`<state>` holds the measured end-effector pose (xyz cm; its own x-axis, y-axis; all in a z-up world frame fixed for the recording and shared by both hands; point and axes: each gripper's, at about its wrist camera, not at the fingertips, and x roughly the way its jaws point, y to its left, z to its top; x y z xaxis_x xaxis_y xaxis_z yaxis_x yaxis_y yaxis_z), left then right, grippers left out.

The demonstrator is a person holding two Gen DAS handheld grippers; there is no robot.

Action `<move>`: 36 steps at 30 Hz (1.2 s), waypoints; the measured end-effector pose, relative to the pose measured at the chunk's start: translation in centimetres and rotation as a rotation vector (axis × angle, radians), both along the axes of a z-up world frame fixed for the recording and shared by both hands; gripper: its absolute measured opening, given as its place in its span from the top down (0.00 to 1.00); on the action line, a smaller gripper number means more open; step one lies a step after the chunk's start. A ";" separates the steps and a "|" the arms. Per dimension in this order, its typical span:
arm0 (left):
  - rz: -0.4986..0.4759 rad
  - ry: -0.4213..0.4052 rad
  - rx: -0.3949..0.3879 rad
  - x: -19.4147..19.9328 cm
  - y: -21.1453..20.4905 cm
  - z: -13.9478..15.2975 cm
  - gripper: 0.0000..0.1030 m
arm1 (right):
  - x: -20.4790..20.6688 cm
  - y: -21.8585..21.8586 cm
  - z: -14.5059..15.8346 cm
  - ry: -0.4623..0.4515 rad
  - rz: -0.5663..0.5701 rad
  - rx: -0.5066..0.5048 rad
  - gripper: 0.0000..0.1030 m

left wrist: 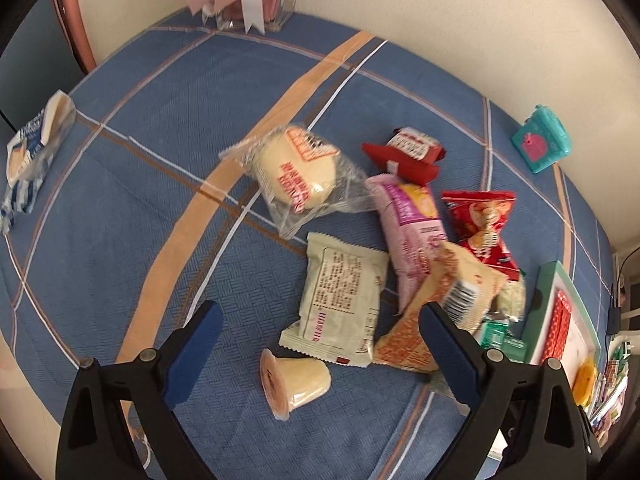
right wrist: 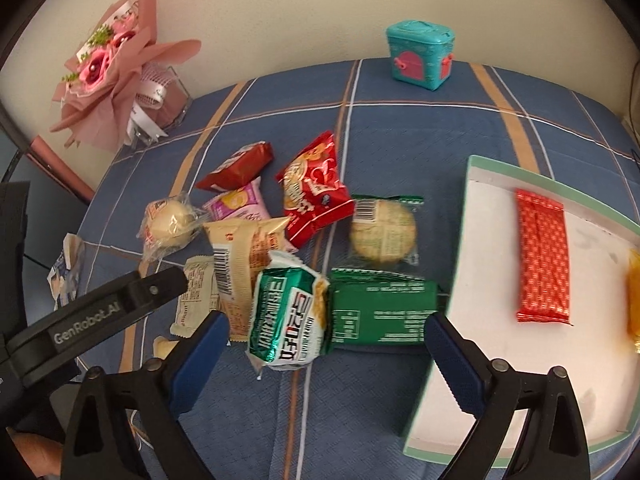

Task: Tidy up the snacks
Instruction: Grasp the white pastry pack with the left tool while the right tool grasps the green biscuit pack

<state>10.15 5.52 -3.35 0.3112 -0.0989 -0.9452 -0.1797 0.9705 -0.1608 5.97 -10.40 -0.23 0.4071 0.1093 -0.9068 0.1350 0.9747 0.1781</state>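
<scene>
Fingers of the right gripper (right wrist: 324, 344) stand spread and empty around the green-and-white packet (right wrist: 288, 316), its long axis running away from them. Farther right lies the tray (right wrist: 496, 168); the left gripper (left wrist: 316, 340), also open and empty, hovers over the cream packet (left wrist: 340, 300).

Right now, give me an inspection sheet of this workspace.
Surface: blue plaid tablecloth, against a cream wall.
Job's things: loose snack packets piled mid-table; green-and-white packet nearest the right gripper; jelly cup on its side; green-rimmed tray holding a red dotted packet.
Clutter: pink bouquet, teal toy box.
Grippers: left gripper and right gripper both open, holding nothing.
Cables: dark cable at the right edge.
Surroundings: cluttered shelf, blurred.
</scene>
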 end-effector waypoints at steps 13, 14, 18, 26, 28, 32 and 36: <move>-0.036 0.081 -0.006 1.3 -1.0 -3.6 0.25 | 0.8 1.3 -1.6 0.017 0.009 -0.042 0.48; -0.038 0.087 -0.007 1.4 -1.0 -3.9 0.25 | 0.8 1.3 -1.6 0.020 0.009 -0.043 0.54; -0.055 0.090 0.026 1.5 -1.3 -4.7 0.27 | 0.9 1.1 -2.2 0.037 0.006 -0.041 0.64; -0.062 0.056 0.033 1.9 -1.9 -4.0 0.48 | 0.8 0.9 -2.0 0.023 0.005 -0.014 0.71; -0.065 0.047 0.039 2.5 -2.0 -3.4 0.48 | 0.7 0.7 -1.5 0.013 0.004 -0.010 0.71; -0.051 0.006 0.044 2.5 -1.8 -1.5 0.48 | 0.4 0.4 -0.2 -0.014 -0.005 0.001 0.71; -0.038 -0.052 0.054 2.4 -1.5 0.7 0.48 | -0.1 -0.2 1.3 -0.042 -0.021 0.015 0.71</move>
